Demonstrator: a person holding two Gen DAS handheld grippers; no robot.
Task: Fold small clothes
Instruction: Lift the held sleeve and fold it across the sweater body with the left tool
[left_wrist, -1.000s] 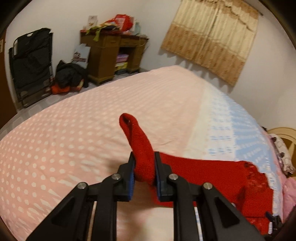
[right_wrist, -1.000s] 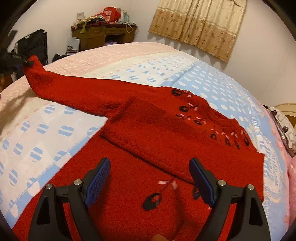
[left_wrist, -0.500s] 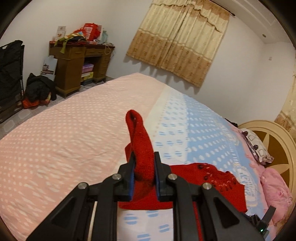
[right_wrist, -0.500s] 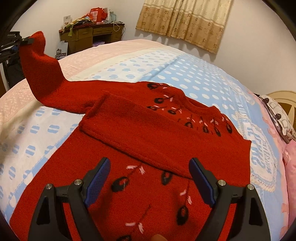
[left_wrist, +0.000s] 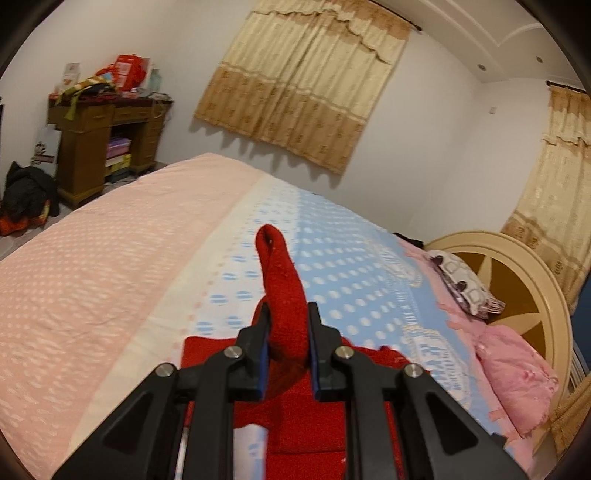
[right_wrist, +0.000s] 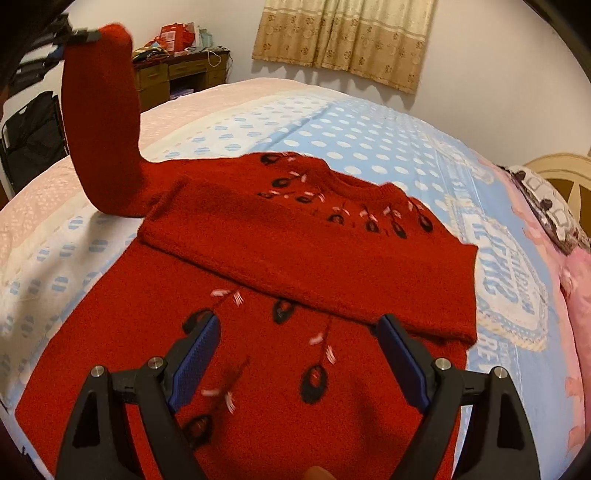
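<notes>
Left gripper clamped tight on the cuff of the red sweater's sleeve, lifted clear above the bed, with wide bare bedspread to the left and the headboard and pink pillow closing in on the right. Right gripper spread wide, holding nothing, hovering over the red sweater lying flat on the blue dotted half, its other sleeve folded across the chest. Sweater body mostly hidden behind the fingers in the left wrist view; raised sleeve arching up at far left only in the right wrist view, the hem cut off at the bottom edge.
</notes>
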